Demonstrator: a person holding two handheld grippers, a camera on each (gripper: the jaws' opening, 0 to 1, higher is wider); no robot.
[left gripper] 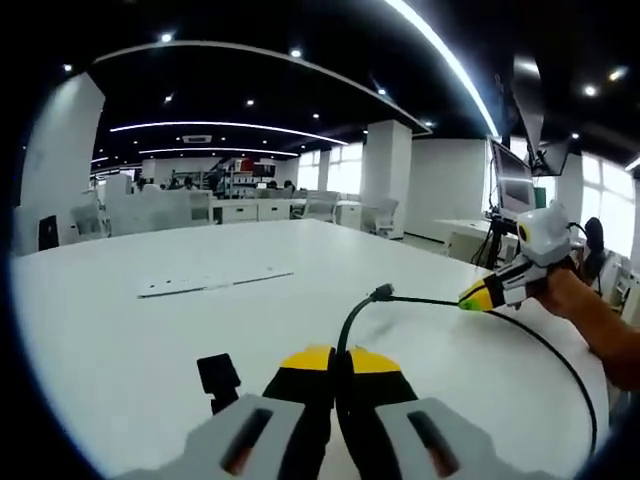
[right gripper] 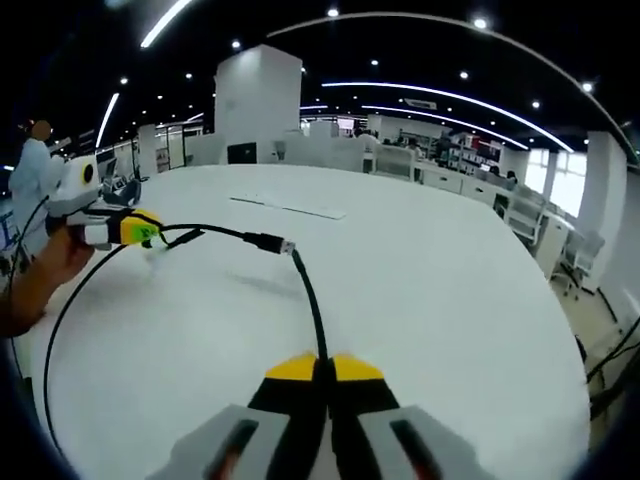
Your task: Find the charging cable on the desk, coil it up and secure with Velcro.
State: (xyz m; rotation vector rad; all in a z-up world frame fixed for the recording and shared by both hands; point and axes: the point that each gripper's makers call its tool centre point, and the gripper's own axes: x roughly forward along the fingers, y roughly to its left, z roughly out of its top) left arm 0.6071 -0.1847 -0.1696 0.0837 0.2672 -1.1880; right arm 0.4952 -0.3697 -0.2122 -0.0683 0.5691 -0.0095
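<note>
The small black object (left gripper: 218, 378) beside the jaws is perhaps Velcro, unclear.

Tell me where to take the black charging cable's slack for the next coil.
Pinch the black charging cable midway along its slack arc below the right claw, coming crosswise from the outer side of the bend; that stretch looks free, unlike the plug end.

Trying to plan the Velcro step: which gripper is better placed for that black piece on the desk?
Left, probably: the black piece lies beside the left gripper; the right gripper holds the cable farther off.
</note>
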